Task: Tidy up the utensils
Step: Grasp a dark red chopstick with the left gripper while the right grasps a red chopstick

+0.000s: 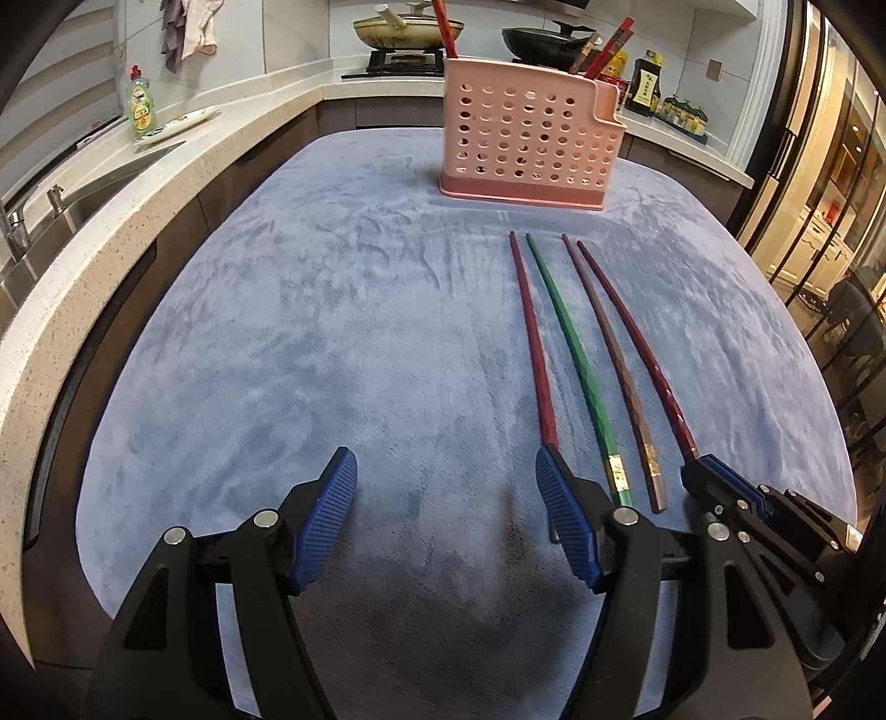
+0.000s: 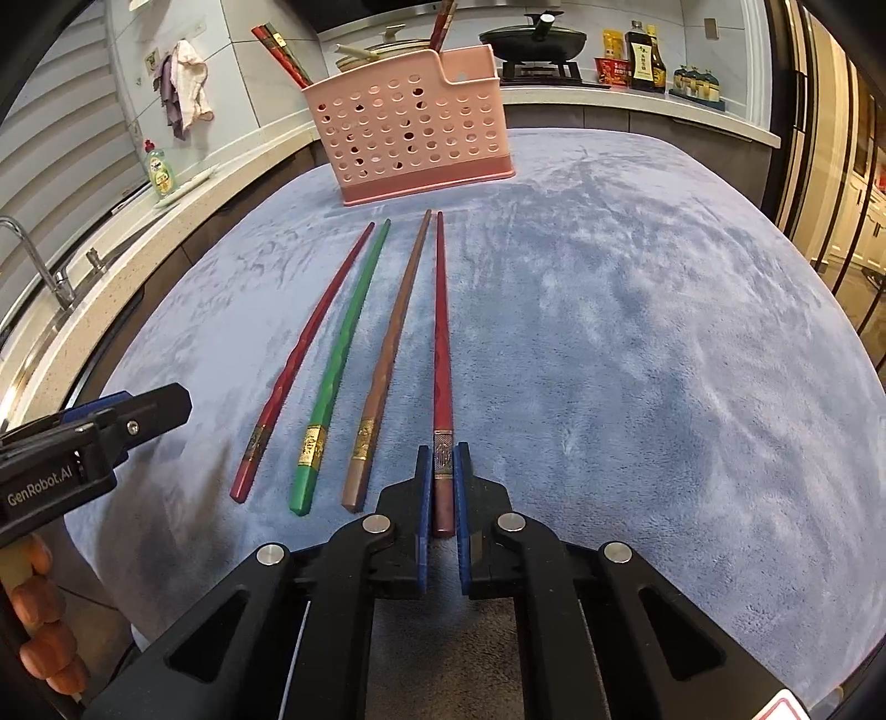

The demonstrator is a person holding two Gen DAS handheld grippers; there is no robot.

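Chopsticks (image 2: 354,354) lie on blue cloth (image 2: 637,360), kitchen

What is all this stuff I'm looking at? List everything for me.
Chopsticks on the cloth: four, side by side; dark red, green, brown, dark red.
Utensil holder: one, pink, perforated, far end of the cloth; more chopsticks stand in it.
Cloth: one, blue-grey, covering the table.
Pans: two on the stove, one pale, one dark.
Dish soap bottle: one, green, by the sink.
Sauce bottle: one, dark, on the back counter.
Left gripper: black with blue pads, open, above the cloth.
Right gripper: same colours, shut on the rightmost dark red chopstick.
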